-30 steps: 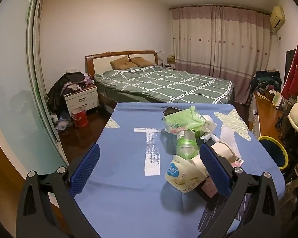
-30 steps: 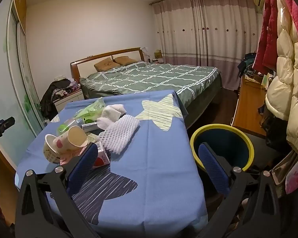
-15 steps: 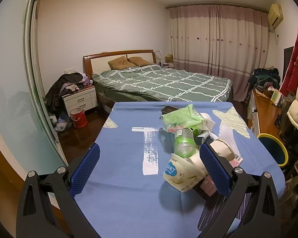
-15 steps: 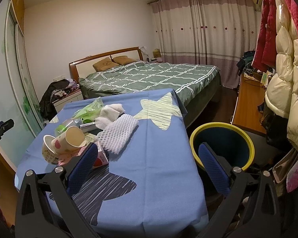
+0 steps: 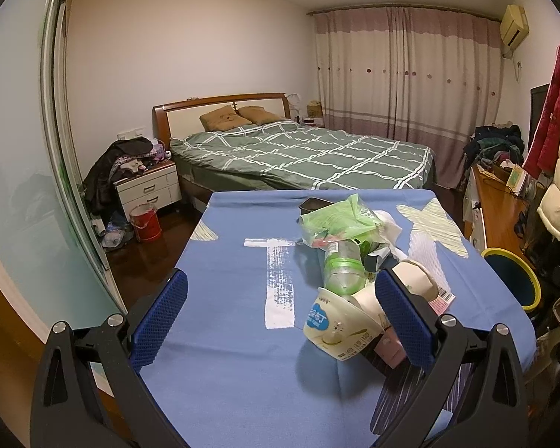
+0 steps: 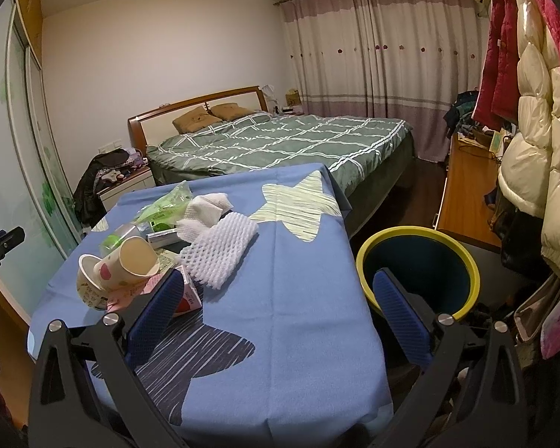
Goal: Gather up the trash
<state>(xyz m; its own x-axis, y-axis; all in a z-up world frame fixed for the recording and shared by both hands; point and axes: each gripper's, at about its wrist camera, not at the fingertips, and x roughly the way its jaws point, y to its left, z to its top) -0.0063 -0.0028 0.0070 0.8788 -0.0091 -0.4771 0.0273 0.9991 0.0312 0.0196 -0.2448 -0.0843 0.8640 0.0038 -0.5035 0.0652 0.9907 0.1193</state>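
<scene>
A heap of trash lies on the blue tablecloth (image 5: 224,336): a white yogurt tub (image 5: 334,323), a clear green bottle (image 5: 343,267), a green plastic bag (image 5: 336,222), paper cups (image 6: 130,257), white foam netting (image 6: 218,248) and a small carton (image 6: 186,296). A yellow-rimmed bin (image 6: 418,265) stands on the floor right of the table. My left gripper (image 5: 280,317) is open above the table, left of the heap. My right gripper (image 6: 276,317) is open above the table's near right part, empty.
A bed with a green checked cover (image 5: 298,156) stands beyond the table. A white nightstand (image 5: 147,186) and a red bucket (image 5: 145,216) are at the left. A wooden desk (image 6: 466,186) and hanging jackets (image 6: 534,149) are at the right.
Both views have shifted slightly; the heap sits a little lower and further left in the left wrist view. Nothing was taken hold of.
</scene>
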